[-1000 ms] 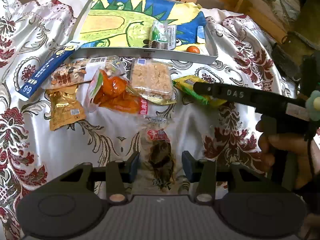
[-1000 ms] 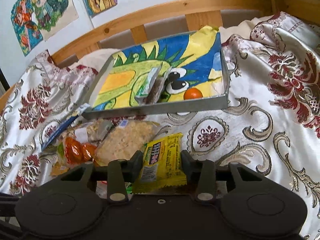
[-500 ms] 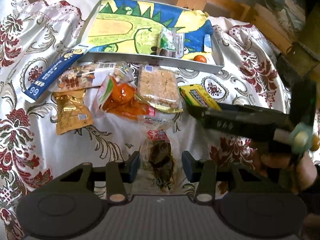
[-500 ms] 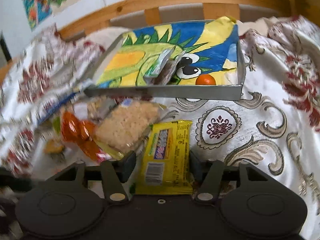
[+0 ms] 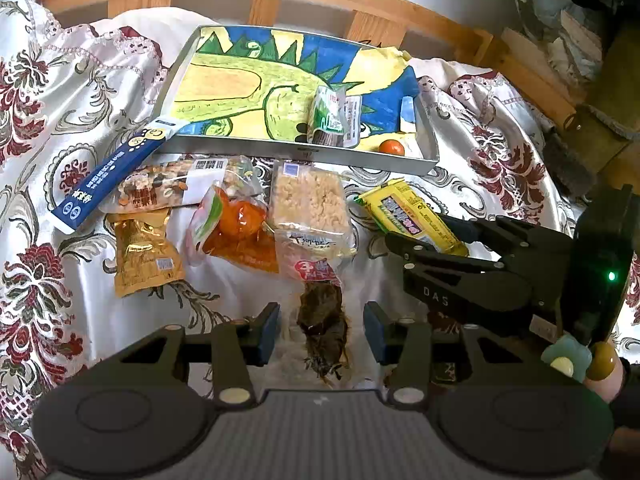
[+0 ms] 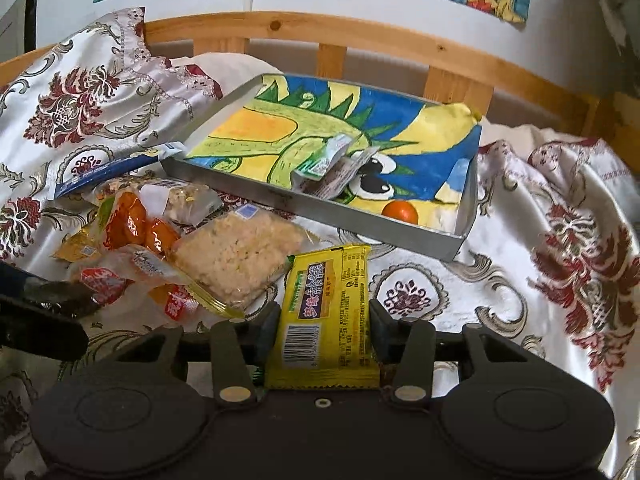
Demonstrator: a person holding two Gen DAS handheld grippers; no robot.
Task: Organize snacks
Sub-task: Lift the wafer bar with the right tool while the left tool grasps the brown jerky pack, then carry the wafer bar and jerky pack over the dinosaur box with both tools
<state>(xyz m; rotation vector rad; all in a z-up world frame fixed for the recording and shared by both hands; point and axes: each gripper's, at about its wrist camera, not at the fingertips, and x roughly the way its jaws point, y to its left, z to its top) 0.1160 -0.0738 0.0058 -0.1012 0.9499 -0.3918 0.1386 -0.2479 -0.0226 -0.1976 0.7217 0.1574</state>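
A grey tray [image 5: 304, 152] lined with a dinosaur drawing lies on the bed; in it are a green-and-white packet [image 5: 328, 118] and a small orange ball [image 5: 391, 147]. My left gripper [image 5: 322, 328] is shut on a clear pack of dark dried snack [image 5: 322, 316] with a red label, just above the bedspread. To its right, my right gripper [image 5: 416, 232] has a yellow snack bar [image 6: 326, 312] between its jaws, which are closing with the pads against the bar's edges. The bar [image 5: 400, 208] points toward the tray's front right corner [image 6: 452, 246].
In front of the tray lie a blue stick pack [image 5: 108, 176], a nut mix bag [image 5: 160, 188], a gold pouch [image 5: 144, 256], an orange snack bag [image 5: 240, 232] and a rice cracker pack [image 5: 308, 200]. A wooden bed rail [image 6: 360, 40] runs behind. A hand [image 5: 604, 364] holds the right gripper.
The right gripper has rolled, and the yellow bar now lies flatter between jaws that widened and then narrowed. The dark pack in my left gripper has come up against the rice cracker pack.
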